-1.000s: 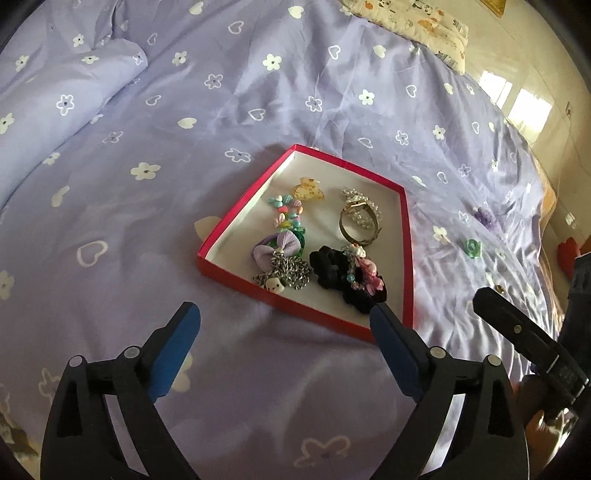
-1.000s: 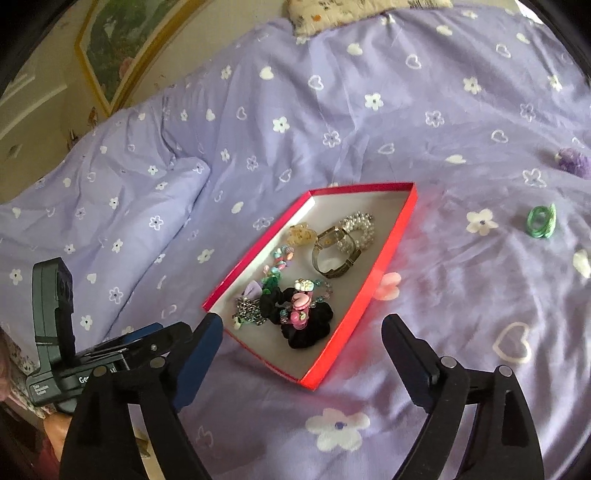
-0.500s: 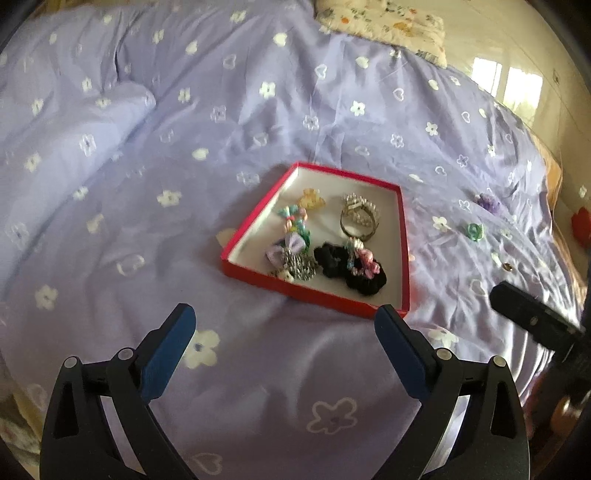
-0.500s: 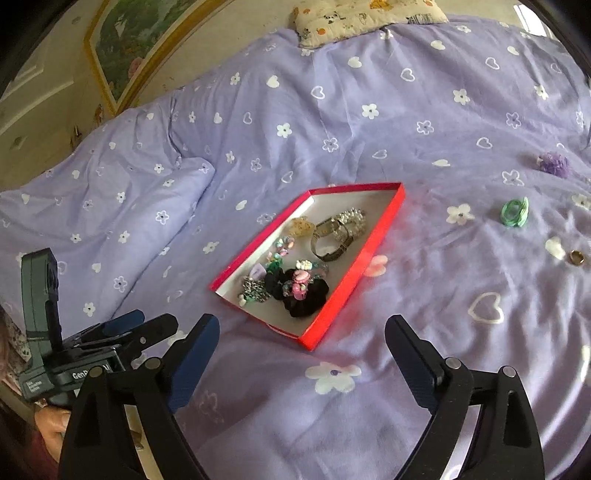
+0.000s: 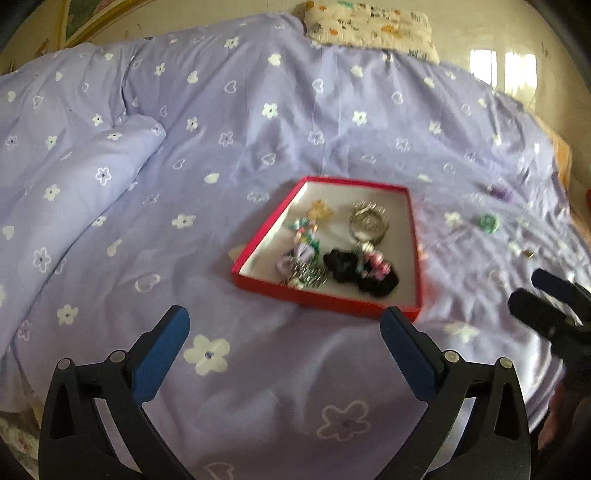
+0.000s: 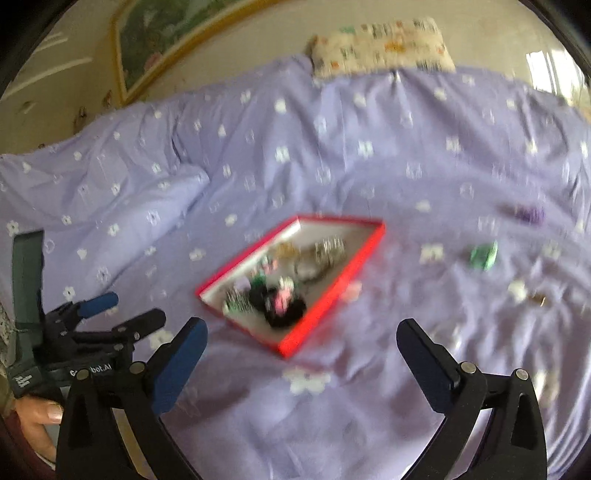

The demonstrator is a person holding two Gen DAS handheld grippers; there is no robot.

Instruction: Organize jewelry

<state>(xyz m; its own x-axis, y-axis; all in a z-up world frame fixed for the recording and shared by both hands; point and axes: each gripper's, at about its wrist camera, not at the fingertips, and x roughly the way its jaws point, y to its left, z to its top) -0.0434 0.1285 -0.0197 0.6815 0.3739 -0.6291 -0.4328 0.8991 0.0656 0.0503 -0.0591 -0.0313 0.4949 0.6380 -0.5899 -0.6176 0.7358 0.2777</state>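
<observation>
A red-rimmed tray [image 5: 325, 301] lies on the purple bedspread and holds several pieces: a black scrunchie [image 5: 360, 275], a silver bracelet [image 5: 369, 223], a yellow clip [image 5: 320, 211] and small hair ties. The tray also shows blurred in the right wrist view [image 6: 334, 286]. On the bedspread right of the tray lie a green hair tie [image 5: 489, 222] [image 6: 484, 254], a purple piece [image 5: 500, 192] [image 6: 530, 214] and a small gold ring [image 5: 528, 253]. My left gripper [image 5: 284, 350] is open and empty, well short of the tray. My right gripper [image 6: 301, 363] is open and empty, also short of it.
A folded duvet [image 5: 74, 184] rises at the left. A patterned pillow [image 5: 369, 31] lies at the head of the bed, with a framed picture [image 6: 166, 48] on the wall. The bed's right edge [image 5: 561, 166] drops off toward the floor.
Both grippers have pulled back and up from the tray, which now looks smaller and farther. More of the bed and wall is in view. Both stay open and empty.
</observation>
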